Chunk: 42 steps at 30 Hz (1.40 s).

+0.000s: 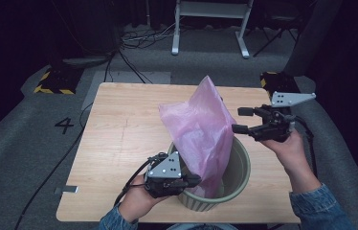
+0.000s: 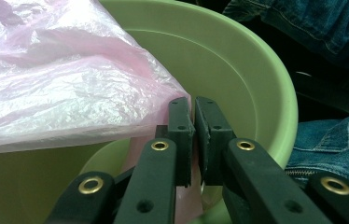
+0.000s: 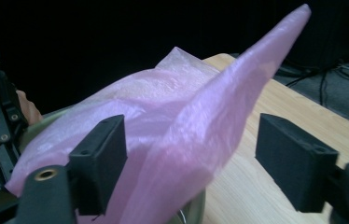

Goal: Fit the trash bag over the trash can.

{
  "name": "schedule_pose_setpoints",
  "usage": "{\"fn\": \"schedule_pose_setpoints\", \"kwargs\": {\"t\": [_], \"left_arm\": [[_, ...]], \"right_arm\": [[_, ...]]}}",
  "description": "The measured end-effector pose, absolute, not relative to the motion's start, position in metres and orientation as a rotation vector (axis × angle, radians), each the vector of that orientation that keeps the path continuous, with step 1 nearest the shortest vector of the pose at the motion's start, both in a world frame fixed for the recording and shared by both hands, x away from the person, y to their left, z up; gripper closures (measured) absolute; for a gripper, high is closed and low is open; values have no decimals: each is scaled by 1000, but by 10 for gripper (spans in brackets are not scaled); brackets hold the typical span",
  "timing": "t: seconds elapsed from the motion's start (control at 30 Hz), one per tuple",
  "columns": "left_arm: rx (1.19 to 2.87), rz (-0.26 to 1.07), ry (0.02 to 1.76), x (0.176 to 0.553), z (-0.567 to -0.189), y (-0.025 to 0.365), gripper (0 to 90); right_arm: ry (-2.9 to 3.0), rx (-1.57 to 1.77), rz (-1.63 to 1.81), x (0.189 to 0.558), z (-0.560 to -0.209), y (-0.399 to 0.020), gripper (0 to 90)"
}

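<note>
Your left claw (image 1: 194, 180) is clamped on the lower edge of the pink plastic bag (image 1: 201, 127), at the near rim of the green ribbed bin (image 1: 240, 167); in the left gripper view its pads (image 2: 181, 135) stand almost together with the film pinched between them. Your right claw (image 1: 239, 120) stands wide apart and grips nothing, hovering just right of the bag above the bin's far right side; in the right gripper view the bag's raised corner (image 3: 275, 42) lies beyond the two parted pads. The bag rises from inside the bin to a point, loose and crumpled. The bin sits near the front edge of the wooden tabletop (image 1: 119, 139).
</note>
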<state>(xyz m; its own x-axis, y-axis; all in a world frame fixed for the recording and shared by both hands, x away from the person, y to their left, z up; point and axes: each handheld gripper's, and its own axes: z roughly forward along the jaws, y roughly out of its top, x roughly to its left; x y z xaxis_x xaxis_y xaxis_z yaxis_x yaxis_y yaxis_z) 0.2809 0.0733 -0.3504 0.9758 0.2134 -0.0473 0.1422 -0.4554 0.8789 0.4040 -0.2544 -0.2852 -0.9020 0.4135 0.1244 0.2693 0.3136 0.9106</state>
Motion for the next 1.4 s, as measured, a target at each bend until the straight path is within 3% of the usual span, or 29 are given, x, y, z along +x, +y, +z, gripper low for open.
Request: {"fn": "schedule_pose_setpoints", "kwargs": {"t": [0.23, 0.3, 0.33, 0.37, 0.4, 0.43, 0.47, 0.5, 0.57, 0.6, 0.63, 0.77, 1.4], "left_arm": [[2052, 86, 251, 280, -350, 73, 850], [2048, 77, 249, 280, -351, 73, 850], [2048, 77, 249, 280, -351, 73, 850], [2049, 79, 246, 280, -351, 74, 850], [2046, 81, 247, 279, -350, 74, 849], [2046, 81, 247, 279, -350, 74, 848], [2045, 92, 245, 279, -350, 75, 838], [2040, 99, 243, 279, -350, 76, 813], [2030, 109, 243, 279, -350, 77, 778], [2009, 108, 239, 280, -349, 80, 685], [1996, 112, 245, 280, -348, 81, 646], [1961, 137, 252, 281, -344, 87, 557], [1916, 241, 262, 290, -314, 95, 502]], "right_arm": [[2455, 638, 1610, 413, -276, -232, 270], [2518, 673, 1573, 418, -277, -224, 477], [2546, 691, 1571, 420, -277, -223, 550], [2546, 691, 1571, 420, -277, -223, 550], [2579, 711, 1556, 421, -279, -223, 689], [2579, 711, 1556, 421, -279, -223, 689], [2583, 684, 1534, 417, -280, -222, 823], [2582, 659, 1534, 415, -280, -223, 863], [2588, 635, 1536, 412, -280, -223, 874], [2604, 577, 1533, 405, -279, -222, 884], [2600, 554, 1533, 401, -279, -222, 885], [2590, 469, 1563, 385, -276, -223, 885], [2663, 176, 1599, 320, -285, -218, 870]]}}
